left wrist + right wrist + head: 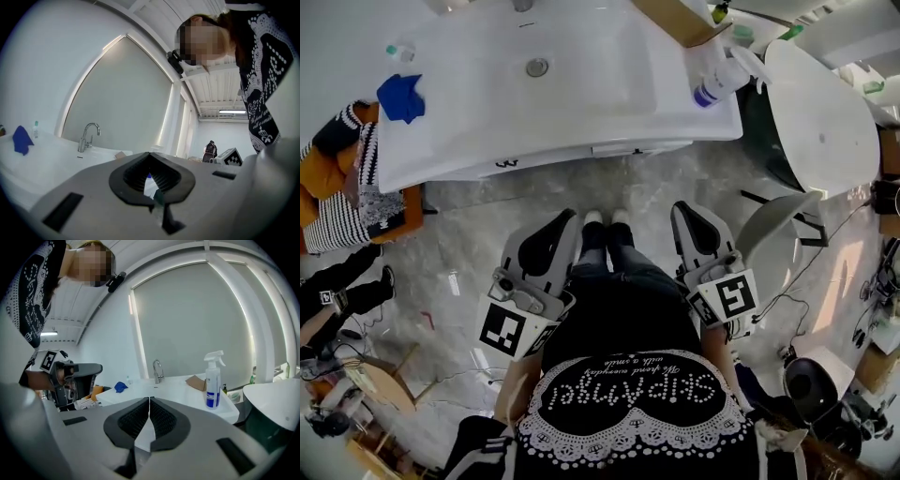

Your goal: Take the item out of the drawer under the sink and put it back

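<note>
Left gripper (pixel 565 221) and right gripper (pixel 683 212) both closed, empty, white sink (pixel 469 155) ahead bearing spray bottle (pixel 719 82), blue cloth (pixel 400 97)

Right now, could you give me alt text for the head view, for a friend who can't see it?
Seen from above, a person stands facing a white sink, holding a left gripper and a right gripper, both shut and empty, pointed toward it. A blue cloth lies at the counter's left end, a spray bottle at its right.
</note>
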{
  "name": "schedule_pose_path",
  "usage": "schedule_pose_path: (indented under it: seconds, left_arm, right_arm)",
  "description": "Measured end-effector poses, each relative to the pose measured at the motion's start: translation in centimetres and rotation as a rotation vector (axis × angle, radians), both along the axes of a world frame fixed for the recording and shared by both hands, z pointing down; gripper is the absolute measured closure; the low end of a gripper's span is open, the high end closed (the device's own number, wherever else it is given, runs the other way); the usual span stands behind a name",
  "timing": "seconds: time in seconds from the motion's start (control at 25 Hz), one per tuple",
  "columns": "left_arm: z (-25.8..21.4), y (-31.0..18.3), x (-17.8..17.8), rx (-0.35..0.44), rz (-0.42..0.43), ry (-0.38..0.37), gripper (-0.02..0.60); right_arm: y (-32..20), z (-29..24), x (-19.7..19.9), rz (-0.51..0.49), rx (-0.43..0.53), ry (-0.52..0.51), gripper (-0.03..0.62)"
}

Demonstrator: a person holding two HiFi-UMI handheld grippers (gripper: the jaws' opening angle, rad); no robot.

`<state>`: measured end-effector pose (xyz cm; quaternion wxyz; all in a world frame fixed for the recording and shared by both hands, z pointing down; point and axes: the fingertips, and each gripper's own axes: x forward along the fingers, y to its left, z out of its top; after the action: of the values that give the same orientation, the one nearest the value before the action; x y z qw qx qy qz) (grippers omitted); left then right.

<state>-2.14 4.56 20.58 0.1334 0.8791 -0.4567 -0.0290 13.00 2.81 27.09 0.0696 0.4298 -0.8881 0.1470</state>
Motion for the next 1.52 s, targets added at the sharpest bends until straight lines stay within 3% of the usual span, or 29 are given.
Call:
schedule_pose_path:
  seconds: [0.24, 0.64, 0.84, 1.12, 1.28, 1.52]
  left_arm:
    - [3.3, -1.1, 0.2, -0.052, -0.042, 0.0, 0.577]
    - [8.9, -1.3, 0.8, -0.177, -0.042, 0.046, 0.577]
    - [10.6, -1.4, 1.9, -0.226, -0.033, 0.124, 0.577]
    - [13.6, -1.3, 2.5, -0.282, -0.013, 0.128, 0.577]
    - [15.7, -1.2, 2.0, -0.319, -0.026, 0.149, 0.577]
    - [17.6, 0.1, 1.7, -0.373, -0.037, 0.144, 0.577]
  right_arm:
    - [-1.4, 3.8, -0.4, -0.023, -0.047, 0.039, 0.574]
    - [-2.6, 10.4, -2.3, -0.077, -0.149, 0.075, 0.574]
    - [-4.3, 14.7, -2.4, -0.099, -0.153, 0.105, 0.572]
    - [-7.1, 23.6, -1.9, -0.071, -0.24, 0.119, 0.569]
    - [-9.1, 29.3, -1.6, 0.006, -0.31, 0.102, 0.461]
    - [-10.8, 35.0, -0.7, 0.088, -0.346, 0.138, 0.453]
